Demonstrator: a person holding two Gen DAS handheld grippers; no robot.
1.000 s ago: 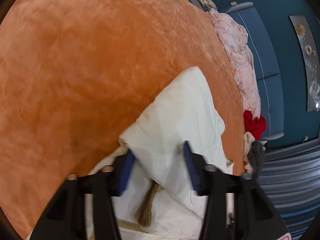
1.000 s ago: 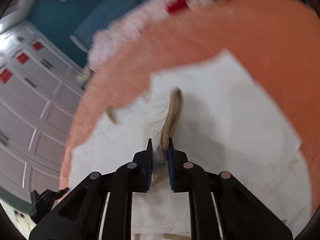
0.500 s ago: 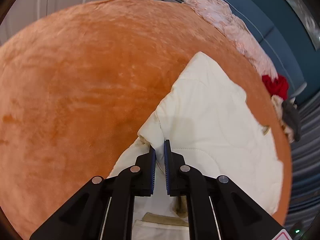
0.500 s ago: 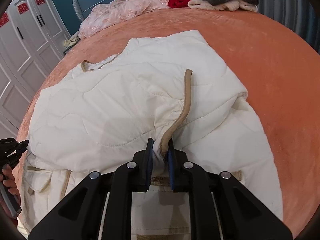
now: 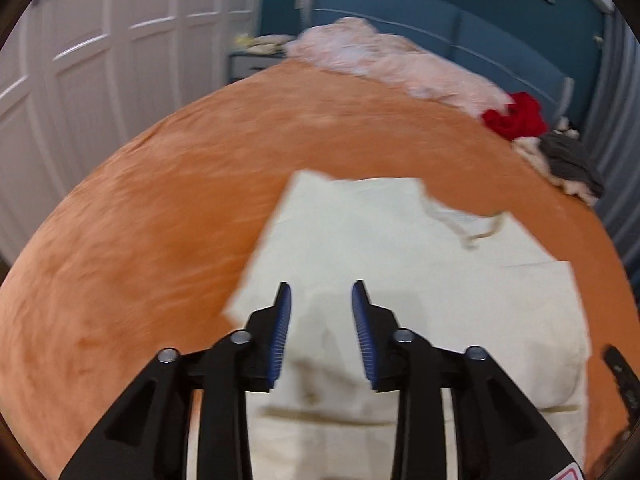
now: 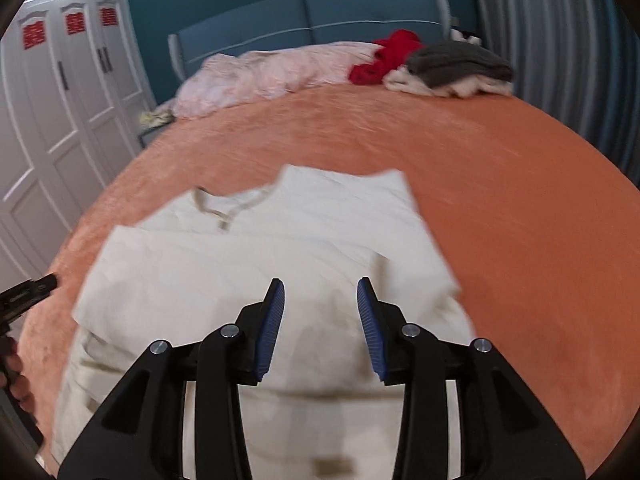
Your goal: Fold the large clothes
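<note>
Hovering with fingers spread and empty, the left gripper (image 5: 321, 294) and right gripper (image 6: 320, 292) sit over the cream quilted padded jacket (image 5: 400, 260), lower centre on the orange plush bed (image 6: 520, 200). A fold looks laid; next, probably regrasping an edge.

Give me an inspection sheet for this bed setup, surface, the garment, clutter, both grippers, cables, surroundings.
Surface: orange bedspread, plush, covers the whole bed.
Job's things: cream quilted jacket lying on the bedspread, its sides folded in, tan trim showing near the collar.
Clutter: pink bedding, red garment and a grey and cream pile along the headboard end.
Grippers: left gripper open above the jacket, holding nothing; right gripper open above it, holding nothing.
Cables: nothing seen.
Surroundings: blue headboard, teal wall, white wardrobe doors, grey curtain.
</note>
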